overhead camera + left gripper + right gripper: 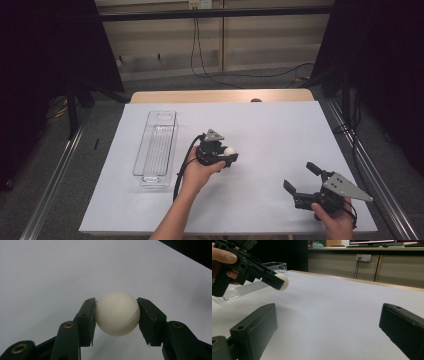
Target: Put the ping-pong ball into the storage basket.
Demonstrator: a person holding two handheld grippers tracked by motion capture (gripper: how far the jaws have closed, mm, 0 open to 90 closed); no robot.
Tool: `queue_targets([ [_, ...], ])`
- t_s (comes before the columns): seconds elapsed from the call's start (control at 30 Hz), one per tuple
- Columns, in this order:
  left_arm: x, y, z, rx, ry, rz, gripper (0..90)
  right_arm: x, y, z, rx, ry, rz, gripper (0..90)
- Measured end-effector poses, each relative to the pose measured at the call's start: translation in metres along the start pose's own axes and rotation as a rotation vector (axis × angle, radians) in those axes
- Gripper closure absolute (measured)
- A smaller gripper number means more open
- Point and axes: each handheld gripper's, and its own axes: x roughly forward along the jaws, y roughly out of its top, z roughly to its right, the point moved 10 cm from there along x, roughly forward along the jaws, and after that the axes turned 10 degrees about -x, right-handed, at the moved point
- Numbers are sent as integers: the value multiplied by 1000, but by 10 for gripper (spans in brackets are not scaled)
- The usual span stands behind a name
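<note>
The white ball sits pinched between the pads of the left gripper, held across its middle just above the desk; it looks light, hard and smooth, so I judge it could squirt out unless the grip stays centred on its widest part. A clear plastic bin lies near, off to that gripper's left side with nothing between them, while the right gripper rests well apart, jaws spread wide and holding nothing.
</note>
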Motion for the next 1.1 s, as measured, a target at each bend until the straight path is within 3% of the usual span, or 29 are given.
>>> queue_targets([
  [0.77, -7, -1, -7, -31, 13, 5, 513, -2, 0, 2, 0, -3, -3, 11],
  [0.93, -12, -1, -11, -23, 31, -2, 513, -2, 0, 1, -3, 2, -1, 11],
  [1.1, -16, -1, -16, -40, 41, 9, 512, -1, 0, 0, -6, 1, -1, 11],
])
